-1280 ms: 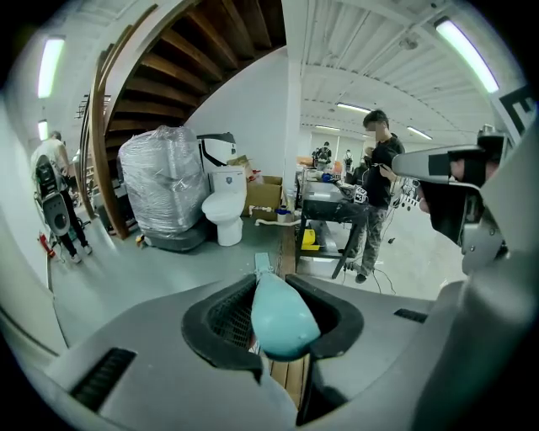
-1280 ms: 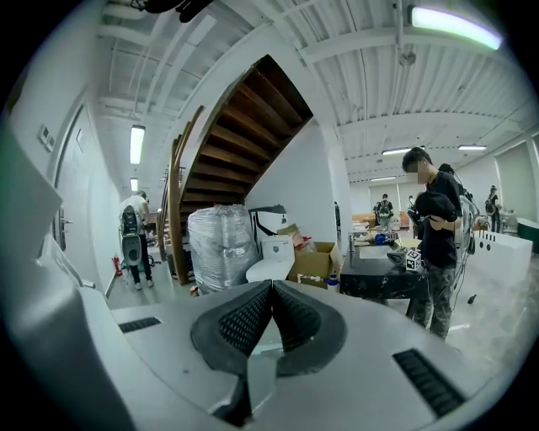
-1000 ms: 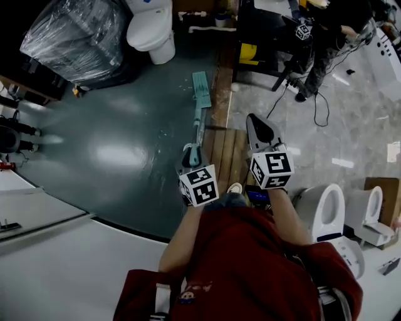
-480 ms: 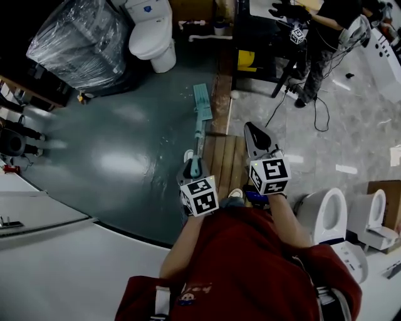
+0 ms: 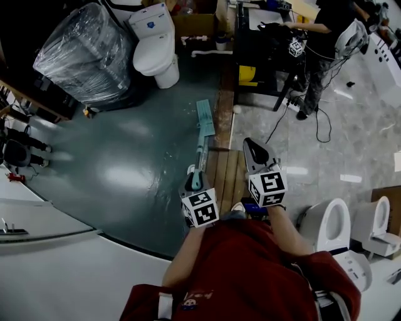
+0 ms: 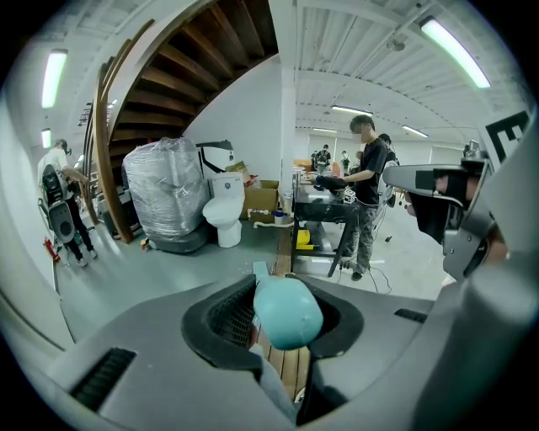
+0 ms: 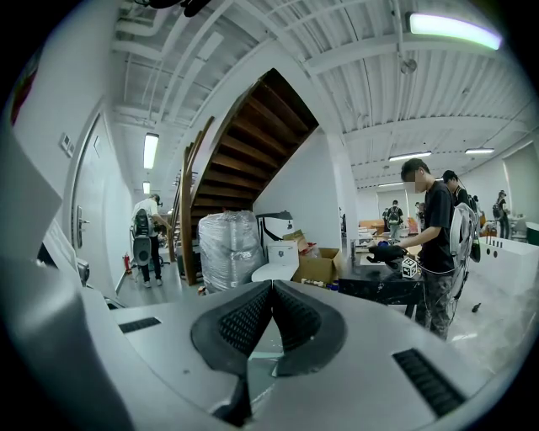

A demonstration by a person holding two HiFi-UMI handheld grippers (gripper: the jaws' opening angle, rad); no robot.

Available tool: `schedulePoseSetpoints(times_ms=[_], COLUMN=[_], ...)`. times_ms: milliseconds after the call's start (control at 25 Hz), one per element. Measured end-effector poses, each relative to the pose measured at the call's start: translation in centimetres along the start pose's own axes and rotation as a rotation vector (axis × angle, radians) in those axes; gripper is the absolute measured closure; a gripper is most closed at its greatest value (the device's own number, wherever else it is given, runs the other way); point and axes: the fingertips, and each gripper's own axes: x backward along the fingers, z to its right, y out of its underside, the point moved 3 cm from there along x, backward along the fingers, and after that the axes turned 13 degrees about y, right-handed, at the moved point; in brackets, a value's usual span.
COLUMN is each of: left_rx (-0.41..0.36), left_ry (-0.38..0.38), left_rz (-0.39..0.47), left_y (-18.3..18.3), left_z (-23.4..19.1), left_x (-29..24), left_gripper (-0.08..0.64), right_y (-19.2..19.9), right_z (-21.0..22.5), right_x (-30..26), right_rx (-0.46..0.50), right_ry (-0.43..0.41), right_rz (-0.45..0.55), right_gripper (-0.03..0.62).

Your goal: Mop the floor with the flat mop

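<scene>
The flat mop [image 5: 202, 128] is clamped at its teal handle end by the left gripper [image 5: 193, 180], its pad laid ahead on the green floor [image 5: 119, 157], the right gripper [image 5: 253, 149] being closed on nothing alongside; mopping is judged under way, with much floor left.

A glossy dark-green floor [image 5: 125, 157] meets pale stone tiles [image 5: 351, 144] at a strip of wooden slats [image 5: 225, 175]. A white toilet [image 5: 153, 47] stands beside a plastic-wrapped bundle [image 5: 81, 53] (perhaps a pallet load). A black workbench [image 5: 263, 56] stands near the back. A wooden staircase [image 6: 210, 76] rises under strip lights [image 7: 446, 25].
</scene>
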Motion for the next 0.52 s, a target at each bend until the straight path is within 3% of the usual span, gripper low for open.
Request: schedulePoseSetpoints(times_ms=[520], left_rx=[-0.008], left_ry=[0.000], left_rz=[-0.020], left_y=[-0.9], left_z=[1.2], left_x=[-0.5], left_gripper=[0.439], right_y=[-0.3], right_z=[2.6], right_x=[-0.3], right_rx=[-0.035], right_ry=[0.018], right_rz=[-0.008], right_gripper=[0.575])
